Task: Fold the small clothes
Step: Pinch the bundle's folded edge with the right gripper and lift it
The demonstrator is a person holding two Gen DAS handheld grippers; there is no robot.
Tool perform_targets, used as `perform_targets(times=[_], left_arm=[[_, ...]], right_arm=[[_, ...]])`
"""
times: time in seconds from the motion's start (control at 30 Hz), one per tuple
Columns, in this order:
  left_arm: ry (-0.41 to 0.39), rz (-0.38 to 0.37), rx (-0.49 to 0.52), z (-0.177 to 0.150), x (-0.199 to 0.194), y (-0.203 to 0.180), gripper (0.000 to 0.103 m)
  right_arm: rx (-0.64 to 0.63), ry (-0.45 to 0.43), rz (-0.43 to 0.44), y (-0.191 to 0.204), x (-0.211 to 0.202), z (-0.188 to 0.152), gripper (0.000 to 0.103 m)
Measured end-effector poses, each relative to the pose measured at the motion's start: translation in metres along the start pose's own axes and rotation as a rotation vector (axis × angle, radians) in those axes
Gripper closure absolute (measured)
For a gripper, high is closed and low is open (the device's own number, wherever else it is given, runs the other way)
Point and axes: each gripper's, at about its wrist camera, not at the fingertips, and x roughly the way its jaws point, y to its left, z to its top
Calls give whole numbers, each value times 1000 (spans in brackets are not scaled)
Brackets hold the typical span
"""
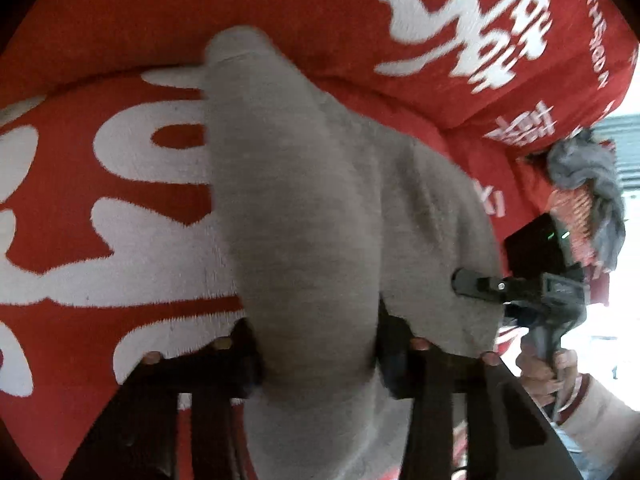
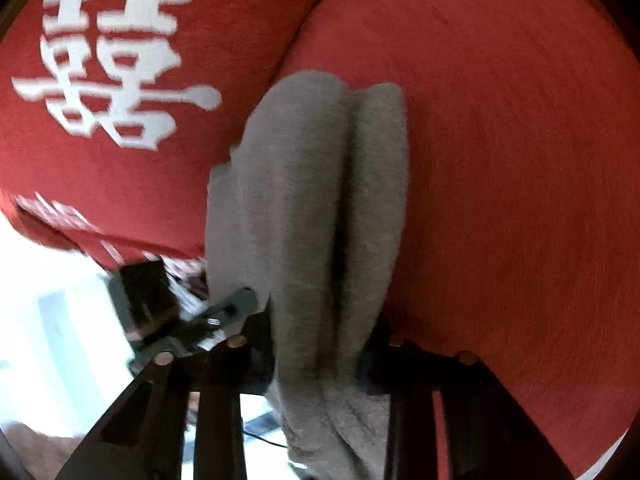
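The work surface is covered by a red cloth [image 1: 120, 32] bearing large white characters; it lies in folds, with one raised fold running across the upper part of the left wrist view. What is beneath the cloth cannot be determined. Beyond its edge the room is overexposed and unreadable. A crumpled grey-blue item [image 1: 592, 184] lies at the far right edge of the cloth.

The grey garment [image 1: 304, 208], a soft knitted piece, hangs in long rolled folds over the red cloth, held up at its near end by both tools.

The left gripper [image 1: 316, 344] points steeply down toward the cloth. Its jaws are clamped on a thick bunched fold of the grey garment, the fabric filling the gap between them.

The right gripper [image 2: 316, 356] points at a shallower downward angle. Its jaws are likewise clenched on gathered folds of the same garment, with loose fabric hanging below them. In the left wrist view this tool appears at the garment's right edge, carried by a hand [image 1: 548, 372] in a light sleeve.
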Motion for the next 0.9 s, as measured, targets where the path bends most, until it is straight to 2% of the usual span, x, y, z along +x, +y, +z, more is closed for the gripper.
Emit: perform_targets(times=[0.17,0.37,0.57,0.73,0.9], left_arm=[[-16,-60,17,-9,-30,-5,61],[-51,-107,17,-36,-84,4,61],[-82,-45,26,-87,-144,37,61],[-77,21,-19,-123,-163,82,61],[-74,39,-79,-148,-169,128,61]], right_arm=[[51,-21,97,15,-2,-26,73],[56,4,138,46,5,-64,73],[20,60,136,76,39,-111,73],[34,125,126,79,89,-146,73],[25,176,104,83,139,-165,73]])
